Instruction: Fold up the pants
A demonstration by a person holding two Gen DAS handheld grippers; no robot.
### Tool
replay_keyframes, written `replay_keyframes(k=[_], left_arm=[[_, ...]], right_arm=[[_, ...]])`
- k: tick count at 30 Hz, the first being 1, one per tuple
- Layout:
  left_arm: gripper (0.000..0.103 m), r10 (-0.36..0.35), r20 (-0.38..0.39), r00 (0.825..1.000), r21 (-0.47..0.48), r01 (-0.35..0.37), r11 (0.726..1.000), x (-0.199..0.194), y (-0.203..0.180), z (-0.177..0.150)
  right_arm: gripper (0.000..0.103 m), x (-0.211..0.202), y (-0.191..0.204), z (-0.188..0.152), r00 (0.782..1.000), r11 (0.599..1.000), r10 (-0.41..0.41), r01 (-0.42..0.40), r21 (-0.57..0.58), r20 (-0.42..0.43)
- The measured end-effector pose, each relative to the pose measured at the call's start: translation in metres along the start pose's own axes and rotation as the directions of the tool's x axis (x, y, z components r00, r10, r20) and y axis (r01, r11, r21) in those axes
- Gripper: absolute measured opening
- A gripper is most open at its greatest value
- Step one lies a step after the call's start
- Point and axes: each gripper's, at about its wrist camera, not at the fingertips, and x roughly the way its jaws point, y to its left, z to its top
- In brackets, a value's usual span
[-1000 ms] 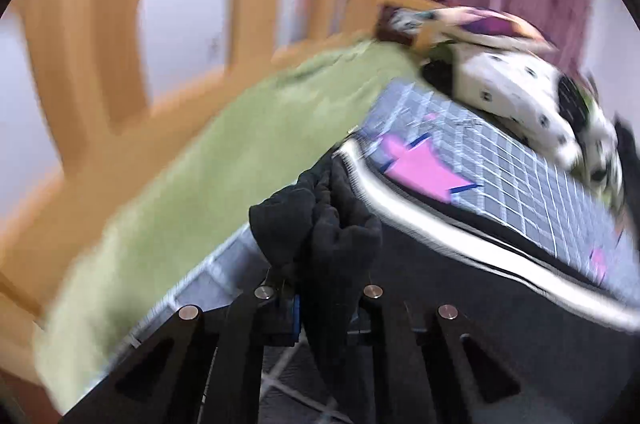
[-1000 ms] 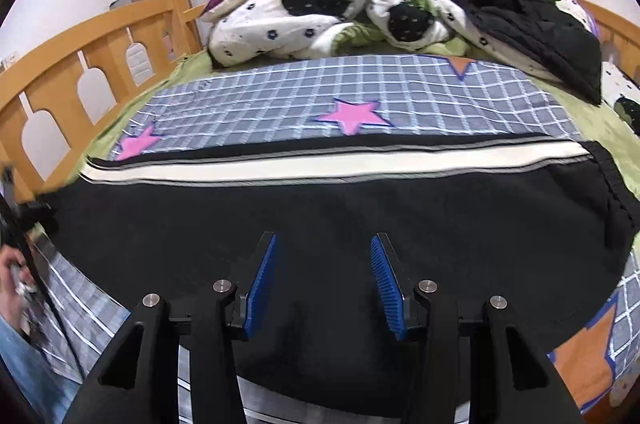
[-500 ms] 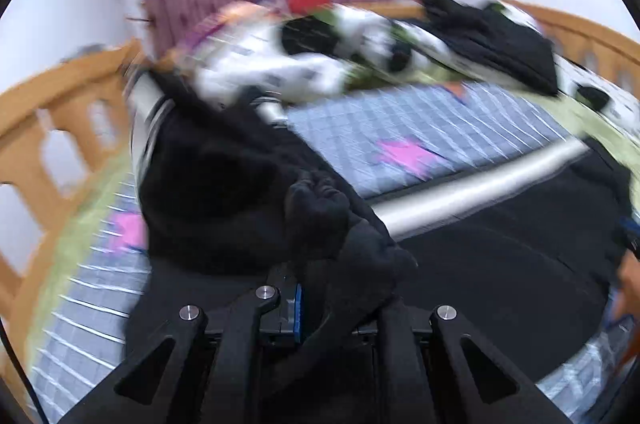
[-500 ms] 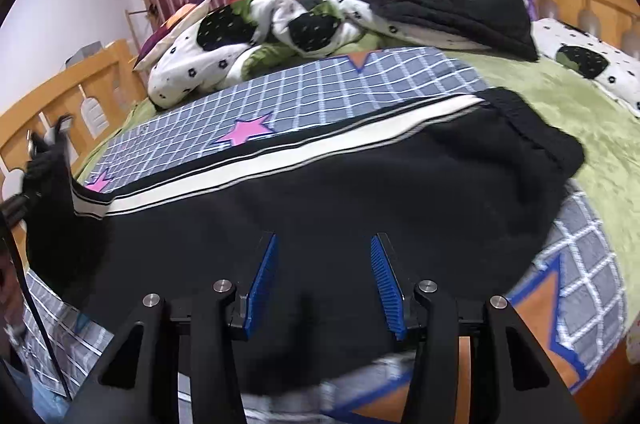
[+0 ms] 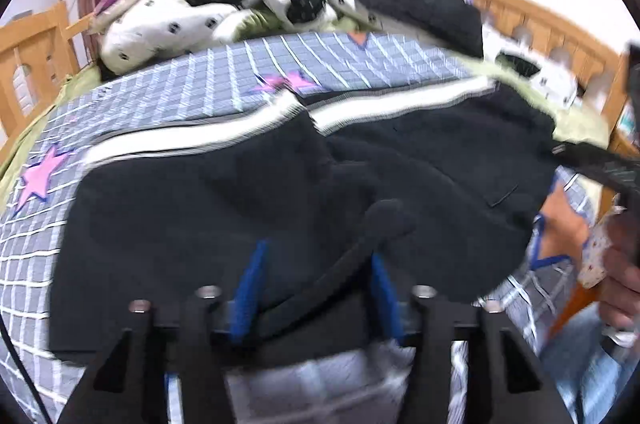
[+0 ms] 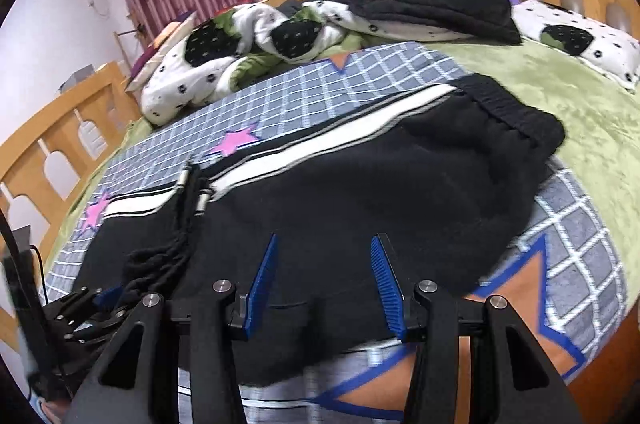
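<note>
The black pants (image 6: 360,192) lie across the near part of the checked blanket (image 6: 400,72) on the bed, one leg end folded over toward the middle. The left gripper (image 5: 316,288) is opening its jaws, and a fold of the pants cloth lies between them. The right gripper (image 6: 324,284) hovers open just above the pants, holding nothing.

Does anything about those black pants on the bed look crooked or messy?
Yes. The black pants are folded askew: the white side stripe breaks into two misaligned pieces, and the cuff end bunches up at the left gripper.
</note>
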Motion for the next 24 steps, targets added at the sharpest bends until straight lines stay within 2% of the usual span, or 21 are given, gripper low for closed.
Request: replay_keyframes(k=[1,3,4,7,10,13,14,15,16,18,21,24], left_arm=[[0.072,-0.002,0.023,1.000,-0.010,0.002,1.000,-0.006,0.011,0.000],[0.073,0.039,0.084,0.996,-0.052,-0.035,0.998,-0.029,0.043,-0.010],[0.073,0.074,0.085,0.994,-0.077,-0.067,0.995,-0.037,0.060,-0.014],[0.074,0.162,0.032,0.986,-0.145,-0.155,0.977,-0.043,0.106,-0.030],[0.073,0.178,-0.025,0.984,-0.199,-0.180,0.963,-0.041,0.143,-0.048],[0.073,0.122,-0.071,0.990,-0.265,-0.136,0.955,-0.036,0.173,-0.065],[0.073,0.110,-0.081,0.991,-0.275,-0.129,0.953,-0.034,0.177,-0.069],[0.073,0.111,-0.083,0.990,-0.281,-0.130,0.951,-0.032,0.180,-0.071],[0.073,0.124,-0.081,0.989,-0.280,-0.142,0.950,-0.029,0.182,-0.071],[0.073,0.139,-0.077,0.987,-0.276,-0.155,0.948,-0.025,0.183,-0.071],[0.073,0.123,-0.063,0.990,-0.283,-0.136,0.949,-0.018,0.185,-0.068],[0.070,0.152,-0.058,0.987,-0.255,-0.161,0.953,-0.016,0.182,-0.065]], right_arm=[[0.048,0.002,0.010,0.001,1.000,1.000,0.026,-0.026,-0.010,-0.008],[0.048,0.005,0.028,0.001,0.998,0.997,0.066,-0.067,-0.033,-0.023],[0.048,0.007,0.039,0.002,0.995,0.995,0.092,-0.093,-0.042,-0.036],[0.049,0.019,0.071,0.002,0.979,0.981,0.182,-0.188,-0.052,-0.092],[0.050,0.033,0.105,-0.002,0.960,0.966,0.238,-0.250,-0.070,-0.149],[0.050,0.054,0.131,-0.014,0.957,0.968,0.208,-0.231,-0.097,-0.203],[0.040,0.062,0.137,-0.018,0.958,0.972,0.182,-0.209,-0.105,-0.221],[0.022,0.067,0.139,-0.023,0.958,0.974,0.164,-0.195,-0.112,-0.237],[0.020,0.075,0.142,-0.029,0.952,0.974,0.150,-0.189,-0.124,-0.268],[0.019,0.077,0.143,-0.040,0.958,0.972,0.105,-0.156,-0.176,-0.268],[0.019,0.072,0.138,-0.043,0.959,0.971,0.116,-0.165,-0.173,-0.260],[0.019,0.072,0.134,-0.048,0.953,0.973,0.129,-0.175,-0.151,-0.274]])
